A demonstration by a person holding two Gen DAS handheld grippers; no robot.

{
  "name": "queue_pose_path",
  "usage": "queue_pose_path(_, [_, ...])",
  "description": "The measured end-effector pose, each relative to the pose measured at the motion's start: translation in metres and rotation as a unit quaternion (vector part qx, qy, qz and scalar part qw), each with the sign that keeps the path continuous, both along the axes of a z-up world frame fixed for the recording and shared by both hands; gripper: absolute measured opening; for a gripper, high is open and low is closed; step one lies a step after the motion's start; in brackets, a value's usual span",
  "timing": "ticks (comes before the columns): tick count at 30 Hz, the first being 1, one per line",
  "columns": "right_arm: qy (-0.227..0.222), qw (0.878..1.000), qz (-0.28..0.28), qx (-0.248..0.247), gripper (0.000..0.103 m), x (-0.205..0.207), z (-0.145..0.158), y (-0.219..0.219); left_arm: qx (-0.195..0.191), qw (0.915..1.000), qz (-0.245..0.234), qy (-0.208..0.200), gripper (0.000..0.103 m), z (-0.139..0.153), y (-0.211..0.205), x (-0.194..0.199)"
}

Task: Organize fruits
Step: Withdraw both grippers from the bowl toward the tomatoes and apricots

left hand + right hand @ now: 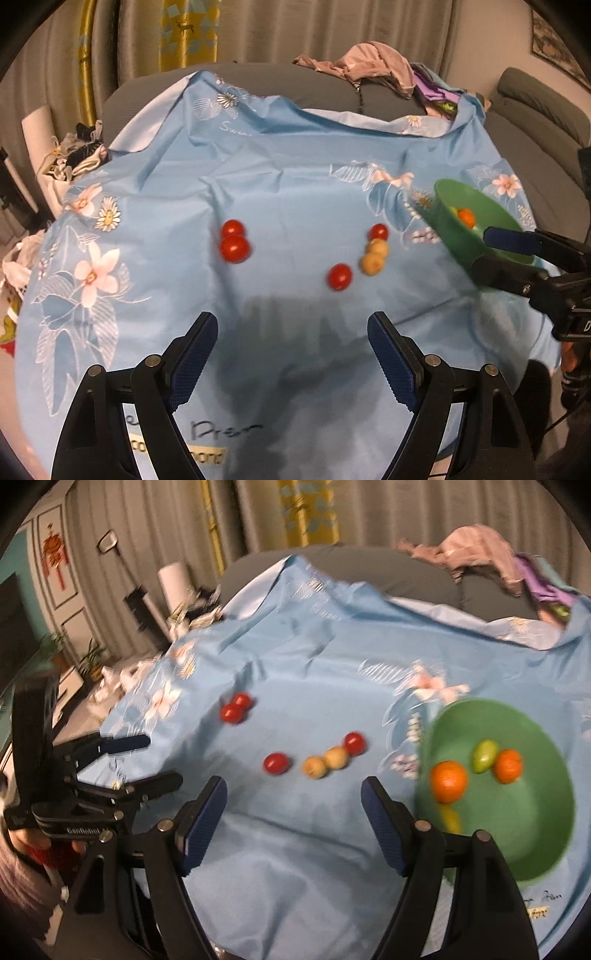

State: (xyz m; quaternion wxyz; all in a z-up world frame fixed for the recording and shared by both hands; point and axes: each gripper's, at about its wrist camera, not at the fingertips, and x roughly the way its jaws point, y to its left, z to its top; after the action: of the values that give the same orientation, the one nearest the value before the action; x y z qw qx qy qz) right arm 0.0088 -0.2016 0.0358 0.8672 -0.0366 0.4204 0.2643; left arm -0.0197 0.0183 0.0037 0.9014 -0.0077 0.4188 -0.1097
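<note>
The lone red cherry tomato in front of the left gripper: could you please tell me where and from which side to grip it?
Grip the lone red cherry tomato across its round middle, coming from the near side with the open left gripper; bare blue floral cloth lies on both flanks.

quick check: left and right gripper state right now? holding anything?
Left gripper: open, holding nothing, above the blue cloth.
Right gripper: looks open in its own view; in the left view it seems to grip the green bowl rim. Cannot tell.
</note>
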Motion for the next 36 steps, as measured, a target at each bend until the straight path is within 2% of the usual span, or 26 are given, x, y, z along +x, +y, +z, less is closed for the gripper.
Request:
queue_pose_path(4, [0.038, 0.999, 0.026, -0.006, 0.075, 0.004, -0.024, 0.015, -0.001, 0.9999, -0.008, 0.008, 0.083, -0.009, 0.005, 0.000])
queue_pose_path(10, [0.069, 0.997, 0.014, -0.016, 0.073, 0.017, -0.045, 0.015, -0.021, 0.9993, -0.024, 0.018, 0.083, -0.018, 0.000, 0.011])
queue_pose_path(14, [0.081, 0.996, 0.018, -0.021, 0.064, 0.022, -0.056, 0.016, -0.049, 0.9979, -0.038, 0.020, 0.083, -0.018, -0.005, 0.020])
queue_pose_path(21, [0.088, 0.996, 0.012, -0.019, 0.055, 0.035, -0.068, 0.017, -0.034, 0.9971, -0.063, 0.024, 0.083, -0.025, -0.024, 0.045])
queue_pose_path(23, [0.081, 0.996, 0.011, -0.022, 0.053, 0.037, -0.068, 0.017, -0.043, 0.9964, -0.068, 0.028, 0.083, -0.027, -0.027, 0.051])
queue_pose_path(29, [0.076, 0.996, -0.014, -0.033, 0.051, 0.049, -0.071, 0.004, -0.030, 0.9955, -0.080, 0.042, 0.079, -0.038, -0.038, 0.068])
queue_pose_path(32, [0.076, 0.997, -0.016, -0.030, 0.047, 0.051, -0.072, 0.002, -0.027, 0.9951, -0.084, 0.045, 0.073, -0.041, -0.042, 0.073])
queue_pose_path(36, [0.067, 0.997, -0.018, -0.027, 0.046, 0.054, -0.070, 0.002, -0.025, 0.9953, -0.082, 0.045, 0.073, -0.044, -0.042, 0.076])
